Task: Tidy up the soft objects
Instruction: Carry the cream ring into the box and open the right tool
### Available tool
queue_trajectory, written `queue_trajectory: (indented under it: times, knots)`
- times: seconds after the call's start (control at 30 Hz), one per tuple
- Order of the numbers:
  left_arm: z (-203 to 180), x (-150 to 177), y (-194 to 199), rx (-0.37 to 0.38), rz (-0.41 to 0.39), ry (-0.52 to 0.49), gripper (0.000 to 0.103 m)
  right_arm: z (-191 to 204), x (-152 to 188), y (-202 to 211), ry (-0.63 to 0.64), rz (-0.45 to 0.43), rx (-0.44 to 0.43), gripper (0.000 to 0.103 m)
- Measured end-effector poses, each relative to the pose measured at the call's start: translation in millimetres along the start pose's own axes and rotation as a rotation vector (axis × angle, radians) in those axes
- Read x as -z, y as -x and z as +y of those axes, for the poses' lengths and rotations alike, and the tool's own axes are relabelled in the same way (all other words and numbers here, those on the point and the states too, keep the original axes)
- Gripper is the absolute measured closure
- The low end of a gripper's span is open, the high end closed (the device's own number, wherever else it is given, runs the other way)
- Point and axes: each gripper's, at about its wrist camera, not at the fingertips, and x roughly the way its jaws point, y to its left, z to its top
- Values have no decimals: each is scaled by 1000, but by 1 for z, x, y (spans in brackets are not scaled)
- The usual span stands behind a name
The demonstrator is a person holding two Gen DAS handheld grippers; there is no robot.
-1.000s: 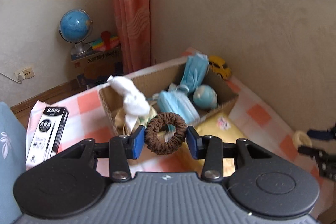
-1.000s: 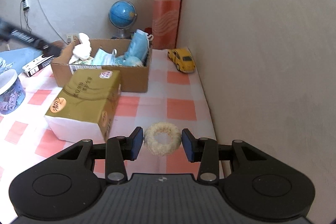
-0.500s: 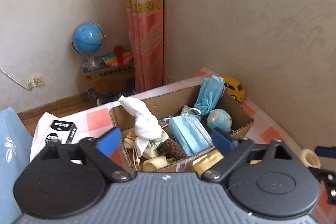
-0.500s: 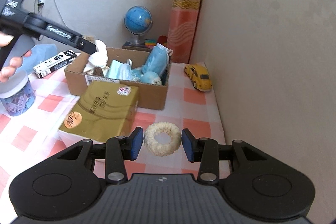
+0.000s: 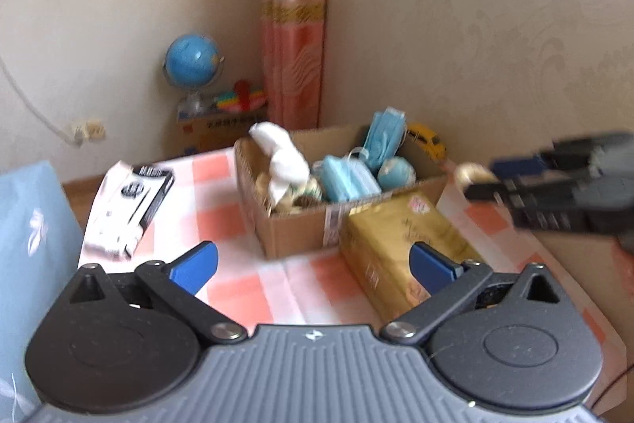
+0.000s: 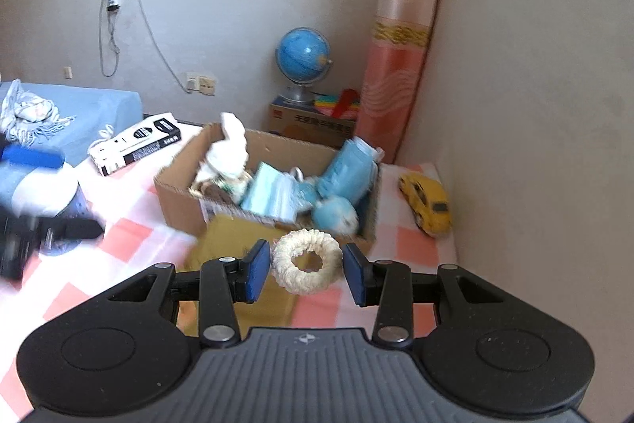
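Observation:
A cardboard box (image 5: 293, 228) on the checked cloth holds blue face masks (image 5: 348, 179), a white cloth (image 5: 279, 155), a blue ball and a brown scrunchie (image 5: 304, 200). My left gripper (image 5: 313, 264) hangs back from the box's near side, its jaws opening wide with nothing between them. My right gripper (image 6: 307, 270) is shut on a cream scrunchie (image 6: 307, 260), held in the air just before the box (image 6: 178, 201). In the left wrist view that gripper comes in from the right, blurred, with the cream scrunchie (image 5: 469, 174) near the box's right corner.
A gold tissue pack (image 5: 400, 236) lies against the box's near side. A yellow toy car (image 6: 428, 199) sits by the wall on the right. A black-and-white carton (image 5: 130, 209) lies left of the box, and a jar (image 6: 59, 197) stands at the left.
My left gripper opened over the box, dropped the brown scrunchie inside, then drew back. My right gripper lifted the cream scrunchie off the cloth and carried it toward the box.

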Motion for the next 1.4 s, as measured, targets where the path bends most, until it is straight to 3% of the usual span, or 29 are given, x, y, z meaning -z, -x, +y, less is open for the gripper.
queue_trajectory:
  times: [0.43,0.7,0.83,0.87,0.9,0.97,1.07,1.4]
  knots:
    - [1,37,16,-41,-5,50,1,21,-78,-83,28,39,-86,57]
    - [-7,49,20,-93,-34,-1,1,14,-101,-131,-31,124,-107,57]
    - [-3,51,22,-80,-43,19,1,12,-108,-150,-49,153,-96,56]
    - [-2,51,23,-82,-46,27,1,11,-109,-153,-57,159,-88,51]
    - [-1,51,23,-88,-46,29,1,9,-109,-156,-67,167,-89,37]
    - [0,52,23,-105,-47,29,1,8,-109,-155,-78,154,-86,17]
    - [1,52,23,-110,-46,35,1,7,-108,-148,-76,127,-88,2]
    - [4,49,19,-104,-25,65,1,5,-94,-109,-61,113,-50,0]
